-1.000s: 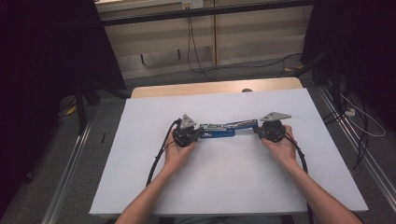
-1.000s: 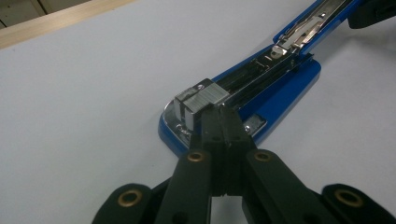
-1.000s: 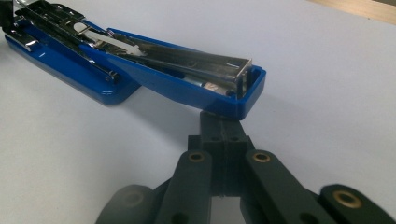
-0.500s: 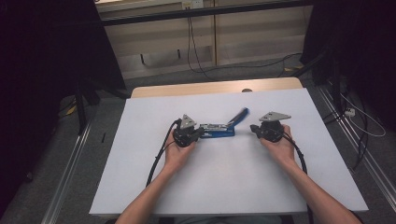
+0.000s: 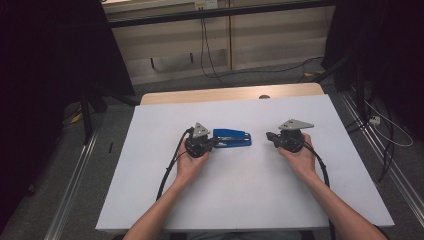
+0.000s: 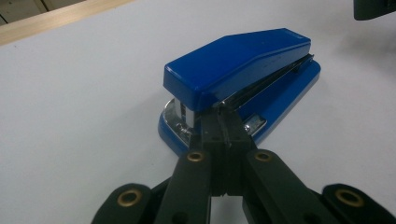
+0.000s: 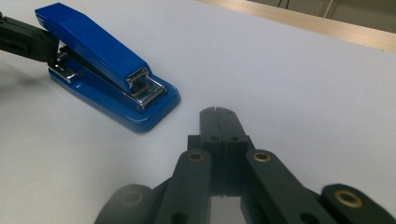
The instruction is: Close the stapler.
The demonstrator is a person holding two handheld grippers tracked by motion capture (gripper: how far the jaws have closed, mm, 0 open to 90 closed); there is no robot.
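A blue stapler [image 5: 233, 138] lies closed on the white table top [image 5: 240, 195], between my two grippers. In the left gripper view the stapler [image 6: 238, 60] is right in front of my left gripper [image 6: 220, 117]. The jaws are pressed together and their tips touch the stapler's side, at the gap between its top arm and base. In the high view that left gripper [image 5: 213, 143] sits at the stapler's left end. My right gripper [image 7: 218, 113] is shut with nothing in it and rests apart from the stapler [image 7: 98, 51], to the right of it [image 5: 271, 136].
A wooden strip [image 5: 225, 94] runs along the table's far edge. Cables trail from both grippers toward the person. Bare white surface lies all around the stapler. Dark frames and floor cables [image 5: 380, 125] stand beyond the table.
The stapler lay opened out flat between both grippers; its top arm swung up and over and now lies closed. My right gripper let go and drew back to the right.
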